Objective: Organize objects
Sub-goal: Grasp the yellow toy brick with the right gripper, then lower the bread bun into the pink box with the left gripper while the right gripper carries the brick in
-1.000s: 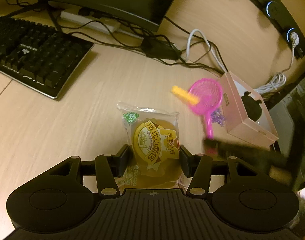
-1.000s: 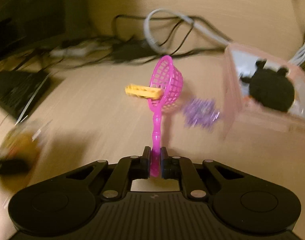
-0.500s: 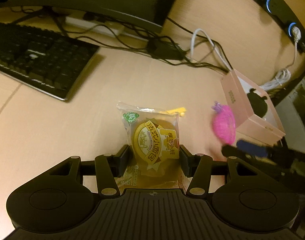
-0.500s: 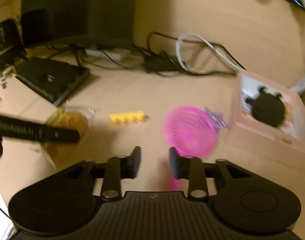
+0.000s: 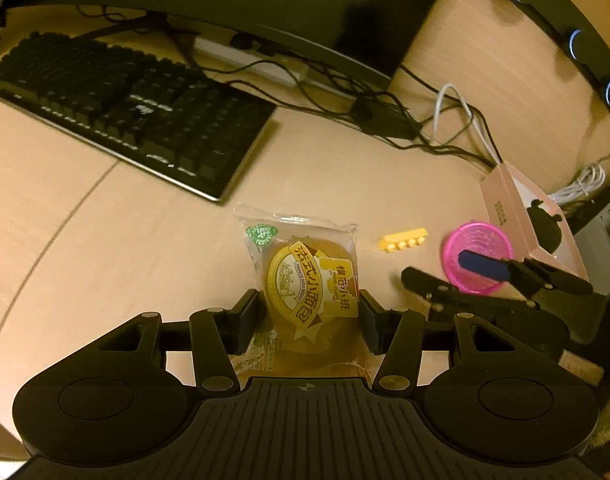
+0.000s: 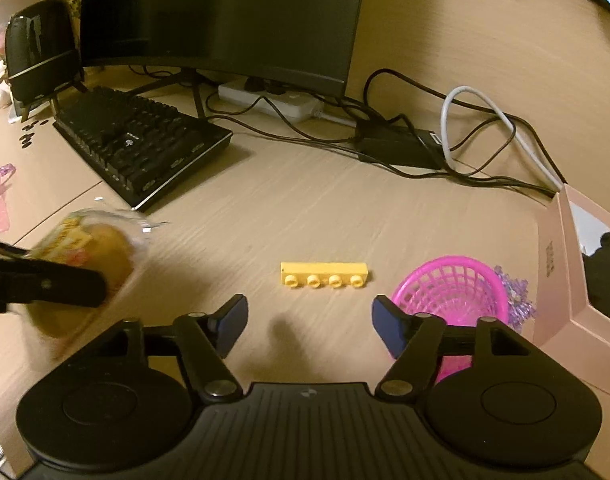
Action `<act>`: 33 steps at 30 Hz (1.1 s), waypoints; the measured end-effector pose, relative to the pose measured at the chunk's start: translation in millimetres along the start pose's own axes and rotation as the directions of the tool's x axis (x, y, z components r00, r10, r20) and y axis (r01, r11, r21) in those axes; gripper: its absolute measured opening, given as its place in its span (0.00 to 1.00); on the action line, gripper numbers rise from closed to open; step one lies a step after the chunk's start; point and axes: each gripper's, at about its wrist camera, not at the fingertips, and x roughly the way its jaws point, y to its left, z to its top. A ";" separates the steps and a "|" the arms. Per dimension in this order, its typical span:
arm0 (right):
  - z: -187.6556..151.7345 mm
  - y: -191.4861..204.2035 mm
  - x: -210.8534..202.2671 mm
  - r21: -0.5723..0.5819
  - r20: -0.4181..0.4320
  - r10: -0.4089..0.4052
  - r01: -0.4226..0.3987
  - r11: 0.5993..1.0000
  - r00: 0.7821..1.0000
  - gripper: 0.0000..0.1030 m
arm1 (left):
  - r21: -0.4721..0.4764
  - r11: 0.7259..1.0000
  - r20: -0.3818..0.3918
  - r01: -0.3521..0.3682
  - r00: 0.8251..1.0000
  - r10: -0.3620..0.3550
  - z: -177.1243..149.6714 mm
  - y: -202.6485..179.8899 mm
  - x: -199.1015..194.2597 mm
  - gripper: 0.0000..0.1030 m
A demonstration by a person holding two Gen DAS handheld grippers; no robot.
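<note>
My left gripper (image 5: 309, 318) is shut on a packaged bread roll (image 5: 311, 280) in a clear wrapper with a yellow label. The roll (image 6: 91, 256) shows blurred at the left of the right wrist view. My right gripper (image 6: 309, 316) has its jaws opening with nothing between them. A yellow four-stud brick (image 6: 324, 275) lies on the desk just ahead of it. A pink toy basket (image 6: 451, 294) sits by its right finger, against a pink box (image 6: 561, 280). In the left wrist view the right gripper (image 5: 433, 266) hovers over the basket (image 5: 479, 240), near the brick (image 5: 403, 239).
A black keyboard (image 6: 137, 144) lies at the back left under a monitor (image 6: 225, 12). A power strip and tangled cables (image 6: 405, 140) run along the back. A purple trinket (image 6: 515, 300) lies between basket and box. A black speaker (image 6: 37, 48) stands far left.
The right gripper let go of the pink basket's handle and opened; the basket now sits on the desk by the box, and the yellow brick lies on the desk. The left gripper shifted, still holding the roll.
</note>
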 end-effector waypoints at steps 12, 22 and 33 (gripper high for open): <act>14.4 -4.6 52.4 0.057 0.014 -0.031 0.030 0.998 0.999 0.75 | 0.017 1.000 0.002 0.019 1.000 -0.019 4.3 44.3 -13.4 0.55; 12.5 -15.0 60.5 0.113 0.022 -0.004 0.001 0.994 1.000 0.61 | 0.051 0.998 -0.036 0.042 0.999 -0.040 -4.5 35.9 -9.5 0.55; -2.1 -19.0 -31.8 0.130 0.126 0.026 -0.043 0.991 0.992 0.61 | 0.150 0.985 -0.053 0.091 0.995 -0.084 -17.2 -23.7 -1.3 0.55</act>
